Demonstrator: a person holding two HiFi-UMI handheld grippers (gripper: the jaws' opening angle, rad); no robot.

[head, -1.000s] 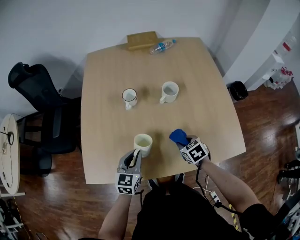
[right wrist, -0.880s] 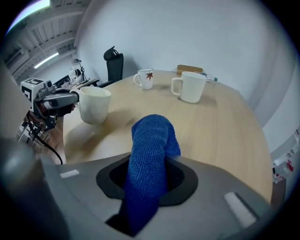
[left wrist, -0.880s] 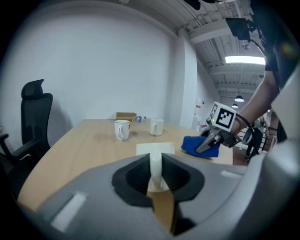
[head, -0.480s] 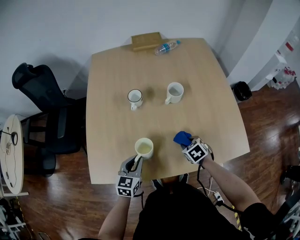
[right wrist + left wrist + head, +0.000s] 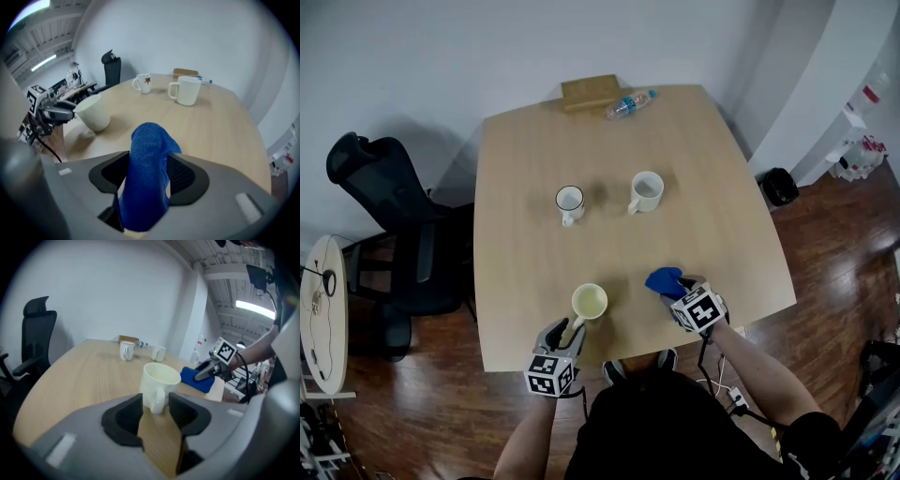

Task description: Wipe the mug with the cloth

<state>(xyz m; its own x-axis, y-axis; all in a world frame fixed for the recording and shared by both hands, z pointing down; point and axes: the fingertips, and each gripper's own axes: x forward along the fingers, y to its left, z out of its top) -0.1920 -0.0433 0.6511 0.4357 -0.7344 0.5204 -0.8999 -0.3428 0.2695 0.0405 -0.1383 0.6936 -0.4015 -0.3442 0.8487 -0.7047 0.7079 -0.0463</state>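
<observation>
Your left gripper [image 5: 567,329] at the near edge of the bench [image 5: 525,253], jaws just opened, handle of the cream mug [image 5: 589,301] loose between them, mug upright, your right gripper [image 5: 677,290] just opened too, blue cloth [image 5: 663,278] slack between its jaws.

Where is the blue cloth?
Head view, near right of the table, by the nearest mug: the cloth sits between the jaws of the right gripper, which have just been opening.
</observation>
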